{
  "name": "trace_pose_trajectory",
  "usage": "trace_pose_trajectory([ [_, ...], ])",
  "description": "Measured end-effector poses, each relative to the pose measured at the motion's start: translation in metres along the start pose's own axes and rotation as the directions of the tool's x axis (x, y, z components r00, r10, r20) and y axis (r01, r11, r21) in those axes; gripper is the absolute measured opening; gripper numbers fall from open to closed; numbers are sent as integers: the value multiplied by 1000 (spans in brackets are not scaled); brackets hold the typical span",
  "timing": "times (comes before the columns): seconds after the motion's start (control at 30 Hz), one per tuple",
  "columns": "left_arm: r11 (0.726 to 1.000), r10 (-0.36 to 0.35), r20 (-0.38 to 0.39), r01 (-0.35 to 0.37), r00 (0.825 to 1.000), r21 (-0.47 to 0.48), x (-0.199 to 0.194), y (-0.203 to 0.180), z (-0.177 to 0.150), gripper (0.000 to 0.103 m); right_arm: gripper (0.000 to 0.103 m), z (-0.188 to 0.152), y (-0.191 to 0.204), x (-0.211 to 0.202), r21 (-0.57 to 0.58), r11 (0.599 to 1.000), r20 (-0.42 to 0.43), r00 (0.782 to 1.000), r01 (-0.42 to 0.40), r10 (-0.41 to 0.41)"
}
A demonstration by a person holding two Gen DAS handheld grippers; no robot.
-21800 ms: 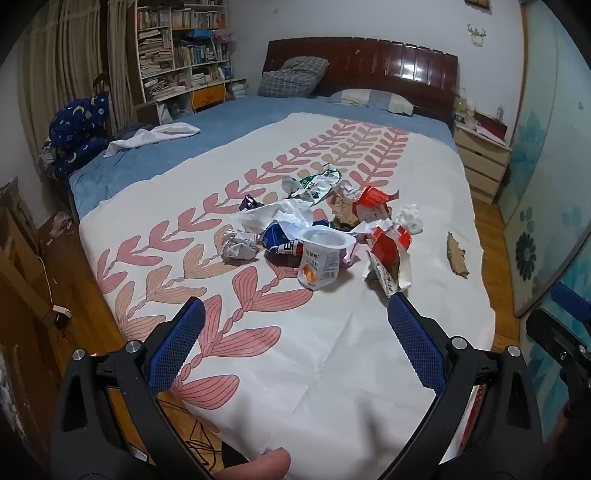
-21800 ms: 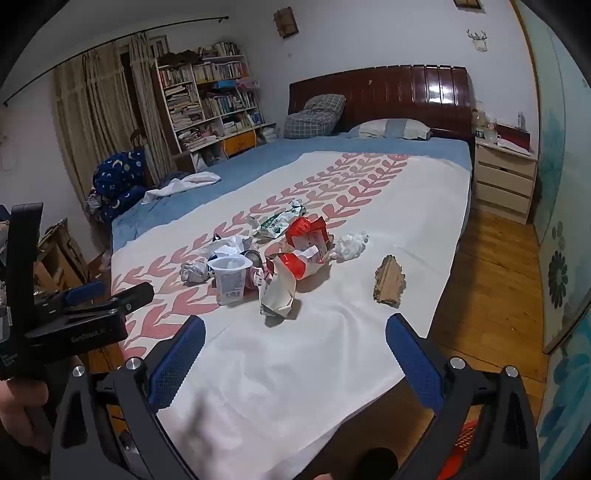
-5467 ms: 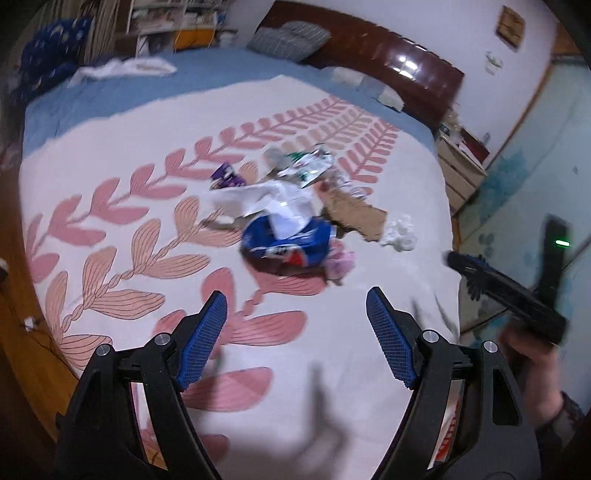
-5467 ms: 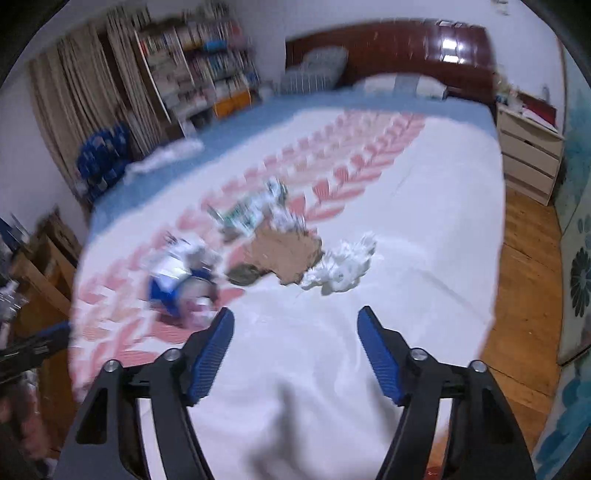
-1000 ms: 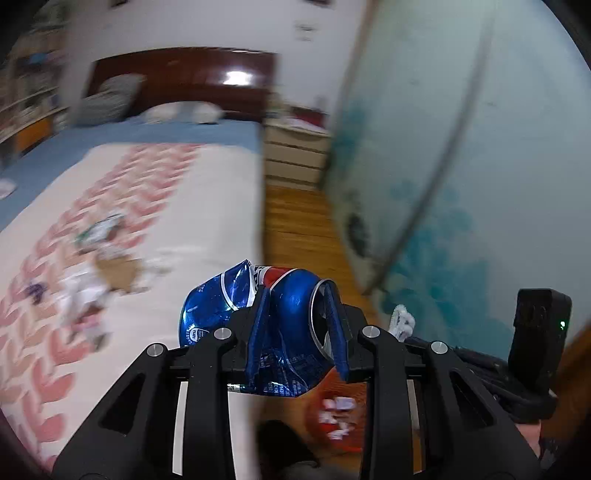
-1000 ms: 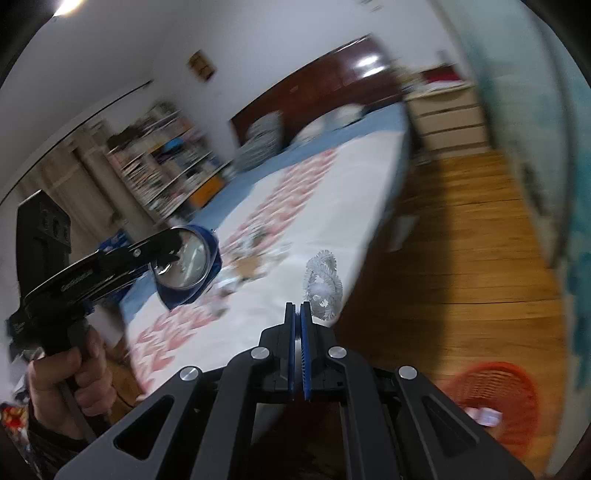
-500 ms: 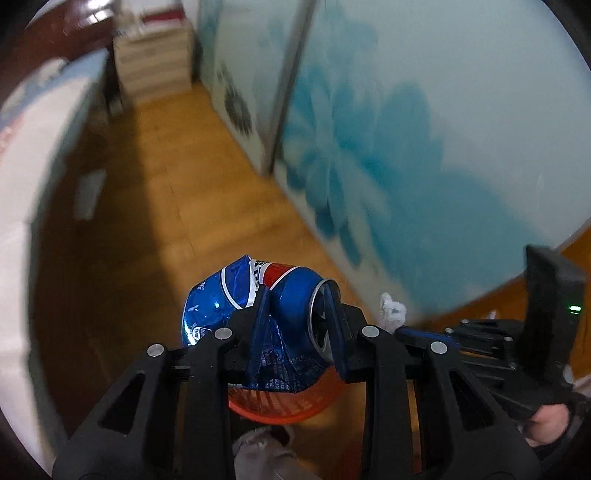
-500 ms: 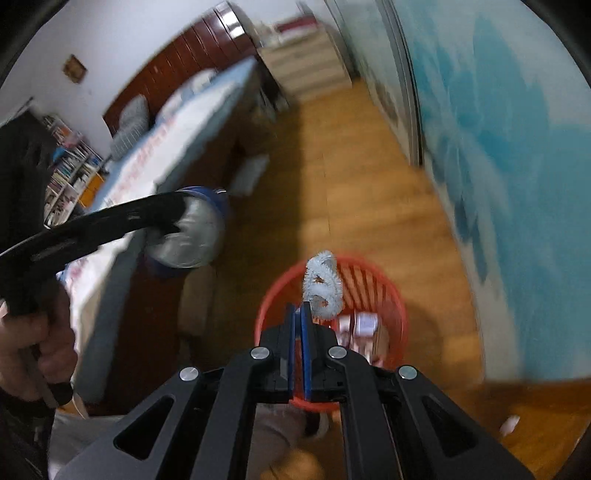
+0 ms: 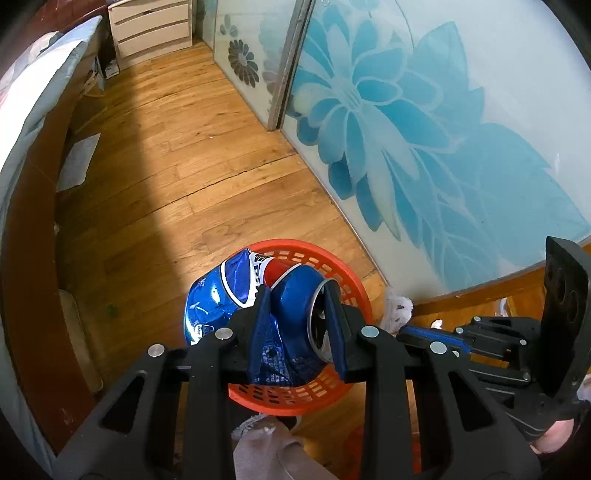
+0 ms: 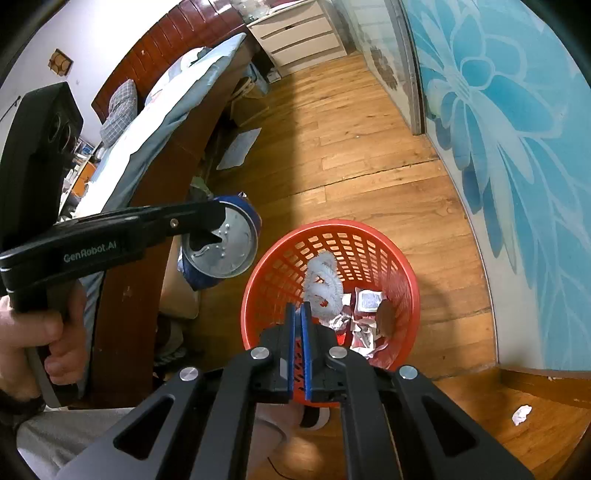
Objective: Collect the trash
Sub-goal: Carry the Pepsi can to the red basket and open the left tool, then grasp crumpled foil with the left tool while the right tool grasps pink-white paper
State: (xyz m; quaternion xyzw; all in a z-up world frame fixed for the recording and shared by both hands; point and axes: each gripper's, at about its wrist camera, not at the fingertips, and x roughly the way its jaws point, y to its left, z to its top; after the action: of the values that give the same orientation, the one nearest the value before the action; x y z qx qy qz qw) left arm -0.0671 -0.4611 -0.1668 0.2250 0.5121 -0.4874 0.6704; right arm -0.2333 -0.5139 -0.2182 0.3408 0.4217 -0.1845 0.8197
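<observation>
The round red plastic mesh basket [image 10: 369, 254] stands open-topped on the wooden plank floor [image 10: 351, 147], its mouth unobstructed from above; crumpled foil and paper [image 10: 364, 325] only line its bottom. At nine o'clock the dark wooden bed frame [image 10: 129, 295] crowds close beside it. At three o'clock the frosted glass sliding door with blue flowers [image 10: 517, 147] walls that side. Toward twelve o'clock the floor runs bare to a white drawer cabinet [image 10: 299, 33].
</observation>
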Motion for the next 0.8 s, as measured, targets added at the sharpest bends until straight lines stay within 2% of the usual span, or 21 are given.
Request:
trace_pose_trajectory([
  [0.07, 1000, 20, -3, -20, 1000, 4, -3, -2, -2, 30, 11, 1, 0, -1, 5, 1000, 7, 1000, 8, -8],
  [0.1, 999, 50, -4, -50, 999, 15, -2, -5, -2, 30, 18, 1, -1, -1, 10, 1000, 6, 1000, 21, -21],
  [0.13, 996, 82, 3, -82, 997, 28, -4, -7, -3, 30, 47, 2, -3, -4, 22, 999, 10, 999, 34, -35],
  [0.17, 996, 88, 12, -89, 996, 30, -7, -8, -2, 32, 62, 2, -6, -6, 40, 998, 19, 999, 40, -40],
  [0.2, 996, 87, 18, -87, 996, 29, -10, -8, -2, 33, 62, 2, -11, -11, 66, 997, 38, 999, 33, -35],
  [0.27, 995, 95, 40, -96, 995, 22, -19, -9, -2, 54, 61, 5, -14, -19, 74, 996, 51, 997, 45, -49],
  [0.3, 995, 95, 53, -96, 994, 19, -23, -8, -2, 58, 61, 7, -15, -21, 71, 996, 58, 997, 52, -57],
  [0.47, 991, 132, 119, -130, 984, -23, -56, 3, -6, 63, 61, 17, -7, -46, 67, 997, 115, 992, 46, -53],
  [0.6, 987, 160, 180, -153, 971, -52, -97, 17, -11, 64, 62, 28, 24, -67, 23, 1000, 169, 985, 14, -18],
  [0.7, 979, 189, 277, -158, 942, -131, -147, 42, -22, 67, 62, 38, 58, -77, -37, 999, 195, 981, -13, 20],
  [0.73, 970, 221, 325, -171, 920, -174, -172, 55, -29, 68, 62, 42, 76, -80, -67, 997, 203, 978, -26, 39],
  [0.8, 955, 265, 377, -187, 887, -230, -202, 72, -40, 71, 62, 50, 110, -83, -124, 991, 218, 973, -48, 75],
])
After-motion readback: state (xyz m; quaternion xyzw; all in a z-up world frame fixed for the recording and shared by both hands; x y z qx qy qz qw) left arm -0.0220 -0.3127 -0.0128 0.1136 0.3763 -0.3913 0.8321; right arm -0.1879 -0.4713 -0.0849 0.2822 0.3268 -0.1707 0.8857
